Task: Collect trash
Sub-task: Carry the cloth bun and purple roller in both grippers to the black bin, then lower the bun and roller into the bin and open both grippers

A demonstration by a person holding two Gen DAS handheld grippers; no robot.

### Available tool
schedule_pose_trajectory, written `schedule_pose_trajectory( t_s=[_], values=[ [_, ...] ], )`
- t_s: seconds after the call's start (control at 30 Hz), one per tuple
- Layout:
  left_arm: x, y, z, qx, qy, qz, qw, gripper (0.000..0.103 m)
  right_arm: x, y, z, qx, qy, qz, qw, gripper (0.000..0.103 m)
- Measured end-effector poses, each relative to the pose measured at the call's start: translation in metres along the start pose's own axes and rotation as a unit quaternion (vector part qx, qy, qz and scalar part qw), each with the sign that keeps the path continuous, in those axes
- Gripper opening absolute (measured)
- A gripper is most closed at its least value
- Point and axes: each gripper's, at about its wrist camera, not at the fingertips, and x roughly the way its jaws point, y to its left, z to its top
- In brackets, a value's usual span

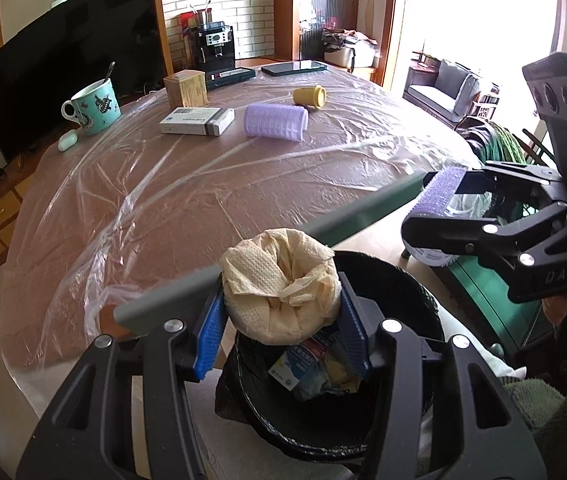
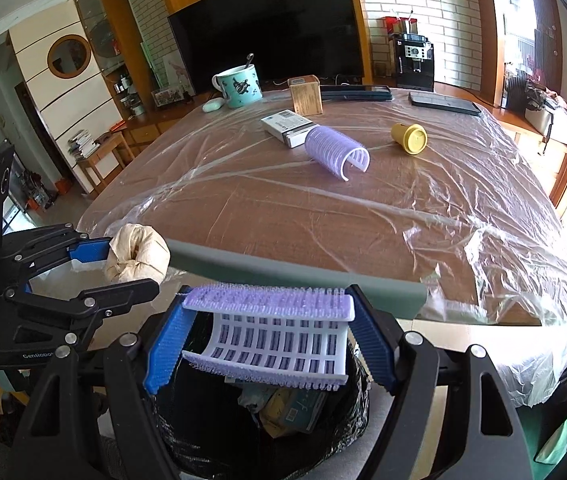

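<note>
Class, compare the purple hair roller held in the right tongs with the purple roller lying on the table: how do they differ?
The held roller is clamped between the right tongs above the black bin; the table roller lies free on the plastic-covered table. The held roller turns its white open underside to the right wrist camera; the table roller shows mostly its ribbed back. Both are purple, curved and open along one side.

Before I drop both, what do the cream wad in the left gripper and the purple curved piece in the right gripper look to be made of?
The crumpled cream wad in the left gripper looks like soft, matte paper towel: embossed dots and creases. The purple curved half-cylinder piece in the right gripper looks like rigid moulded plastic, probably a hair roller: white slotted grid inside, fine purple bristles outside.
</note>
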Motion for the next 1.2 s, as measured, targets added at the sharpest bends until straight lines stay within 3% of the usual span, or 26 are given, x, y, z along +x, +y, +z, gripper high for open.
schedule_pose_trajectory(
  t_s=[0.43, 0.6, 1.2],
  values=[
    [-0.002, -0.014, -0.019, 0.016, 0.007, -0.009, 0.9998, 0.052, 0.000, -0.003, -0.026, 0.014, 0.023, 0.010, 1.000, 0.075],
    [0.006, -0.018, -0.026, 0.025, 0.014, -0.030, 0.9991, 0.052, 0.004, -0.002, -0.039, 0.017, 0.034, 0.013, 0.999, 0.075],
    [0.041, -0.025, -0.050, 0.039, 0.057, -0.034, 0.9970, 0.052, 0.022, -0.010, -0.061, 0.030, 0.061, 0.009, 0.998, 0.075]
  ],
)
